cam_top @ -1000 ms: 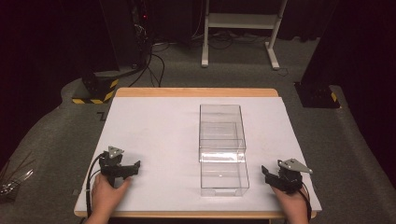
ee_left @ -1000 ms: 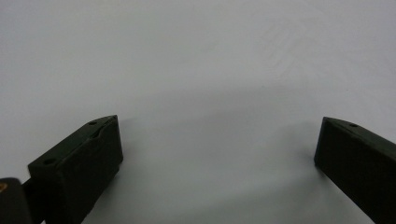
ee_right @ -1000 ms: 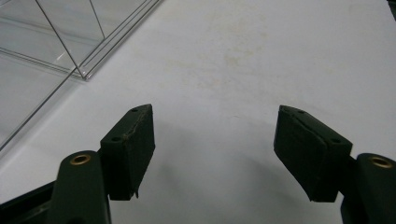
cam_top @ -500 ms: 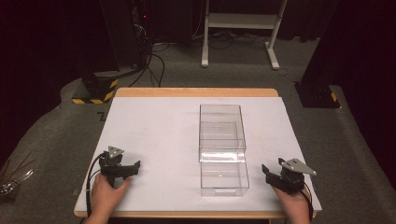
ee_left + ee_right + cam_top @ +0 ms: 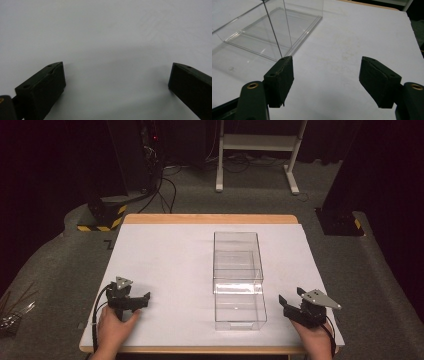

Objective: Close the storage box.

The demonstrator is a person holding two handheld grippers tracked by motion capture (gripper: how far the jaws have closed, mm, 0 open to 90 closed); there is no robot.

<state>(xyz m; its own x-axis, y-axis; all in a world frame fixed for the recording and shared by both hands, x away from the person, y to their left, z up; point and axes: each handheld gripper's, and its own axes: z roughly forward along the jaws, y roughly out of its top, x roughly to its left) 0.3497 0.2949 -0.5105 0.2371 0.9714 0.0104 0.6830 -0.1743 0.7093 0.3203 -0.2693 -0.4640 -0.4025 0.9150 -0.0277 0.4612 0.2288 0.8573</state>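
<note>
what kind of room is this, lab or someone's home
Likely a lab or recording studio: dark curtained surroundings, a table with a white cover holding one clear plastic box, cables on grey carpet, and a white stand.

Nothing legible from where I'm standing, just a dark mark too small to read beside the tabletop (image 5: 150, 245)

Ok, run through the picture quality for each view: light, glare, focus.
High view: white table sheet brightly lit, surroundings dark, faint reflections on the clear box. Left gripper view: evenly lit sheet, soft shadows beside the open jaws of the left gripper, which look slightly blurred. Right gripper view: right gripper sharp, pale glare streaks on the box walls.
</note>
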